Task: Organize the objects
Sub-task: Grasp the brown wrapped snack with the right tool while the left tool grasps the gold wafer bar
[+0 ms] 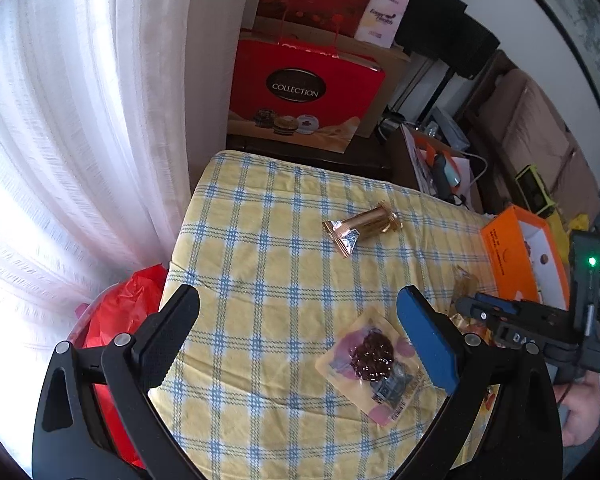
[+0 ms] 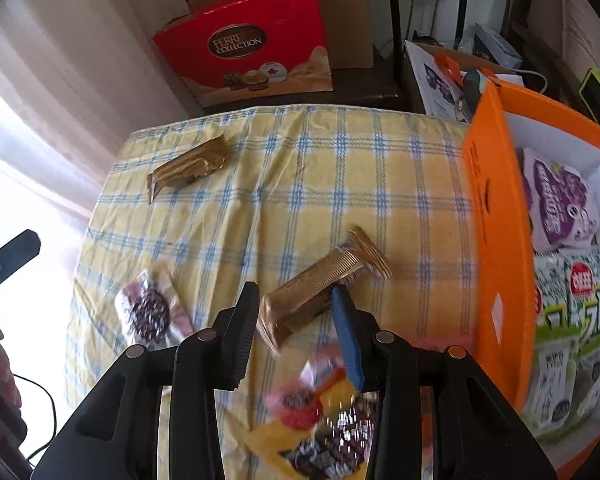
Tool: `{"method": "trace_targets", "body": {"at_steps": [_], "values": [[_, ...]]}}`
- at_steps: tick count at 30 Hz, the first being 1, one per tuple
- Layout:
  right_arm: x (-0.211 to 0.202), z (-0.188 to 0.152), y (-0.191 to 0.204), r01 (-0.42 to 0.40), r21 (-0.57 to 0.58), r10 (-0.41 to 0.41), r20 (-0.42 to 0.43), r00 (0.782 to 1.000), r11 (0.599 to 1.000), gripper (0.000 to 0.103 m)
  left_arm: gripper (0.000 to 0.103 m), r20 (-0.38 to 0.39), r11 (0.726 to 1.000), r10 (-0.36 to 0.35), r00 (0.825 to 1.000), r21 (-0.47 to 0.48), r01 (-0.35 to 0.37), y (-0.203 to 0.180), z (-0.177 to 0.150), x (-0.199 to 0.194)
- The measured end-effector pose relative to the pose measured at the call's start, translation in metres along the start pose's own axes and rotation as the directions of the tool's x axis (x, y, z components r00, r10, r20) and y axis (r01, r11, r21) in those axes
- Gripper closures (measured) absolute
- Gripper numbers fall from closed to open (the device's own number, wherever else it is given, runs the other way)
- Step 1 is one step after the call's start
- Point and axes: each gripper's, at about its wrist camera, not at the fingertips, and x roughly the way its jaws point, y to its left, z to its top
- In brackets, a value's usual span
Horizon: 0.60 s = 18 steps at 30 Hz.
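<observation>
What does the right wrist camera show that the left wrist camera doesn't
Only the right wrist view shows the snack packs inside the orange box, and the right gripper with its fingers either side of a gold wrapped bar. Only the left wrist view shows the left gripper open above the cloth, and a red bag beside the table. Both show the checked tablecloth and the dark berry packet.

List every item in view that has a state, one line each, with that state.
left gripper: open, empty, above the checked cloth.
right gripper: jaws either side of the gold bar's near end; grip unclear.
gold bar: lying on the cloth, wrapper sealed.
second gold bar: lying flat, untouched.
berry packet: flat on the cloth, sealed.
orange box: open, snack packs inside.
</observation>
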Motion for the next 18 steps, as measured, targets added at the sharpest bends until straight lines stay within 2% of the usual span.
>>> {"method": "trace_targets", "body": {"at_steps": [8, 12, 16, 18], "values": [[0.010, 0.017, 0.025, 0.022, -0.068, -0.021, 0.013, 1.000, 0.997, 0.065, 0.005, -0.012, 1.000, -0.020, 1.000, -0.017, 0.020, 0.003, 0.002, 0.014], [0.004, 0.014, 0.051, -0.023, -0.126, 0.026, 0.027, 0.999, 0.992, 0.064, 0.005, -0.012, 0.999, -0.027, 1.000, -0.024, 0.027, 0.006, -0.001, 0.013], [0.006, 0.006, 0.067, -0.118, -0.132, 0.116, -0.021, 0.993, 0.984, 0.065, 0.005, -0.011, 0.998, -0.035, 0.999, -0.048, 0.035, 0.011, -0.002, 0.010], [0.004, 0.004, 0.073, -0.103, -0.157, 0.102, -0.018, 0.995, 0.982, 0.065, 0.005, -0.012, 0.998, -0.032, 0.999, -0.046, 0.031, 0.012, -0.001, 0.009]]}}
